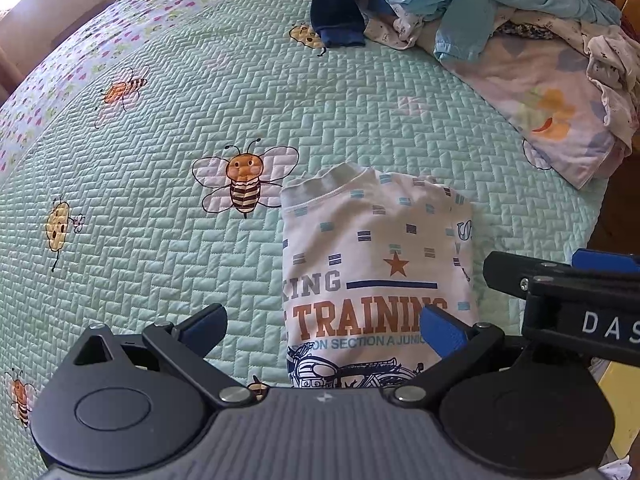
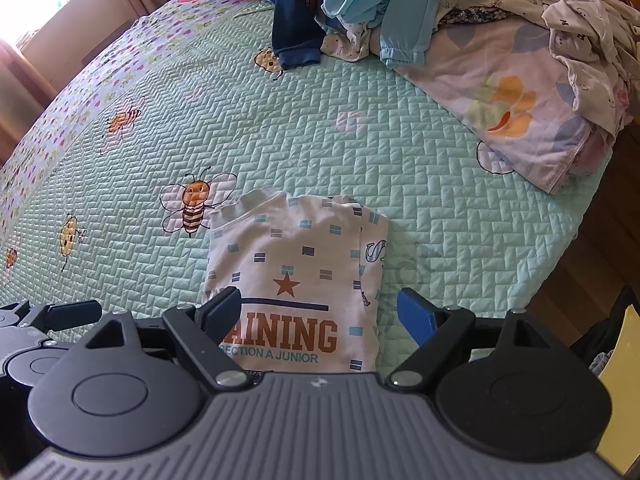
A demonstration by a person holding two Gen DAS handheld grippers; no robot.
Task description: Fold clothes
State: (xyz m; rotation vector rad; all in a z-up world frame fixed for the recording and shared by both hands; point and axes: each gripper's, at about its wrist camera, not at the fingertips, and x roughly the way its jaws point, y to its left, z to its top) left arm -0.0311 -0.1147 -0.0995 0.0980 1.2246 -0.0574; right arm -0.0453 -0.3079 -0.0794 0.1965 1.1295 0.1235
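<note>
A folded white T-shirt (image 1: pixel 376 264) printed with "TRAINING" and an orange star lies flat on the green quilted bedspread (image 1: pixel 160 264), collar away from me. My left gripper (image 1: pixel 324 326) hovers open over the shirt's near left part, nothing between its blue fingers. In the right wrist view the same T-shirt (image 2: pixel 300 276) lies under my right gripper (image 2: pixel 320 316), which is open too, its fingers spread over the shirt's lower right part and not pressing on it. The right gripper's black body (image 1: pixel 560 292) shows at the right edge of the left wrist view.
A heap of unfolded clothes (image 2: pixel 420 0), light blue, navy and white, lies at the far side of the bed next to a flowered pink sheet (image 2: pixel 512 104). The bed's right edge (image 2: pixel 576 216) drops to a wooden floor. A curtain and bright window stand far left.
</note>
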